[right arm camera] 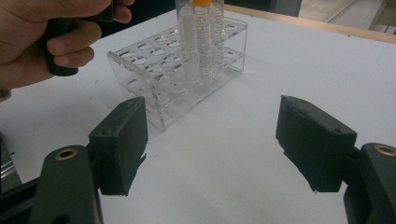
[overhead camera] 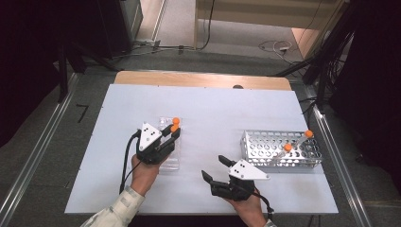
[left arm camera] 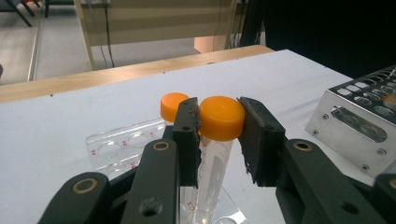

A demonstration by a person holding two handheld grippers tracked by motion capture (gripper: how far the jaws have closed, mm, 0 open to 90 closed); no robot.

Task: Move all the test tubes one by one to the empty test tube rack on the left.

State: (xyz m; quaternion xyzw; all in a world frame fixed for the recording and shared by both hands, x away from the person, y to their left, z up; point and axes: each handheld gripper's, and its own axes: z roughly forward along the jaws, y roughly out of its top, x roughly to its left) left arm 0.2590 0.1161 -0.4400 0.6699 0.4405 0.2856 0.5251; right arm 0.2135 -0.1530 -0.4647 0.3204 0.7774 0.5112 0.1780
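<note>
My left gripper (overhead camera: 175,134) is shut on the orange cap of a clear test tube (left arm camera: 221,117) that stands upright in a clear plastic rack (overhead camera: 170,159). A second orange-capped tube (left arm camera: 170,105) stands just behind it in the same rack (left arm camera: 114,148). My right gripper (overhead camera: 213,166) hovers open and holds nothing, between the two racks near the front of the white board. In the right gripper view its jaws (right arm camera: 215,116) stand wide apart and face the clear rack (right arm camera: 154,93) and its tubes (right arm camera: 203,42).
A metal rack (overhead camera: 265,142) at the right holds two tilted orange-capped tubes (overhead camera: 297,141); its corner (left arm camera: 355,123) is in the left gripper view. The white board (overhead camera: 213,104) lies on a wooden table. A hand (right arm camera: 42,46) holds the left gripper's handle.
</note>
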